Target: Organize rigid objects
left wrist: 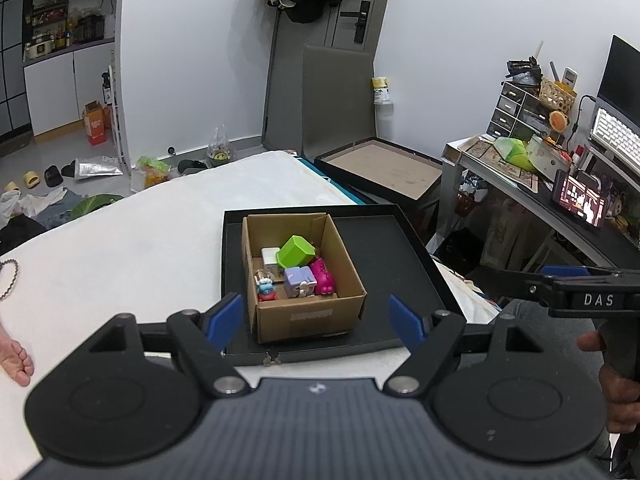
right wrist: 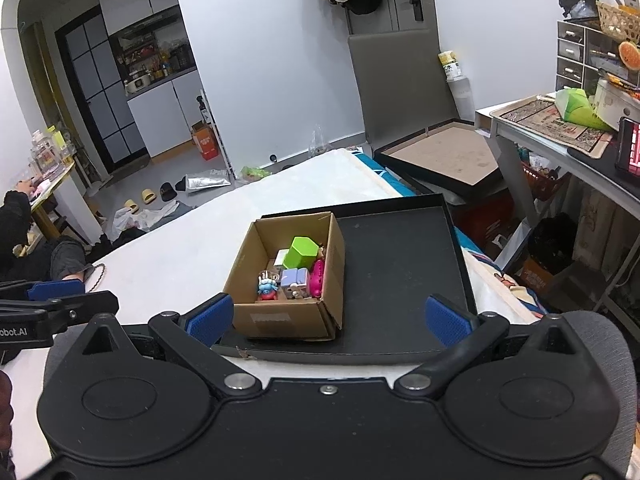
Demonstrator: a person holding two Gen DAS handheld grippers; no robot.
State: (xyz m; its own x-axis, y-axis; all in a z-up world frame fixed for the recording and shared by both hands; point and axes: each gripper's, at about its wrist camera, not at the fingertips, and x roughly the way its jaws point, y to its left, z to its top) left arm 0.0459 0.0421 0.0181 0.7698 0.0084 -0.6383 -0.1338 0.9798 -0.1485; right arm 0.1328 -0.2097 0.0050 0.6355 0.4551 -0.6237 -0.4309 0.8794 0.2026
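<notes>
An open cardboard box (left wrist: 308, 316) (right wrist: 280, 322) stands on the left part of a black tray (left wrist: 384, 248) (right wrist: 400, 248) lying on a white surface. Inside the box lie a green block (left wrist: 296, 250) (right wrist: 301, 251), a lilac cube (left wrist: 298, 278) (right wrist: 294, 278), a pink toy (left wrist: 323, 276) (right wrist: 317, 274), a small blue-and-red figure (left wrist: 266, 290) (right wrist: 267, 290) and a white cube (left wrist: 270, 256). My left gripper (left wrist: 316, 322) hovers open, short of the box's near wall. My right gripper (right wrist: 330, 320) is open too, held back from the tray's near edge, nothing between its fingers.
The white surface (left wrist: 132, 248) spreads left of the tray, with a chain (left wrist: 10, 278) at its left edge and a person's bare foot (left wrist: 16, 360) beside it. A second black tray (left wrist: 380, 168) lies beyond. A cluttered desk (left wrist: 540, 168) stands at right.
</notes>
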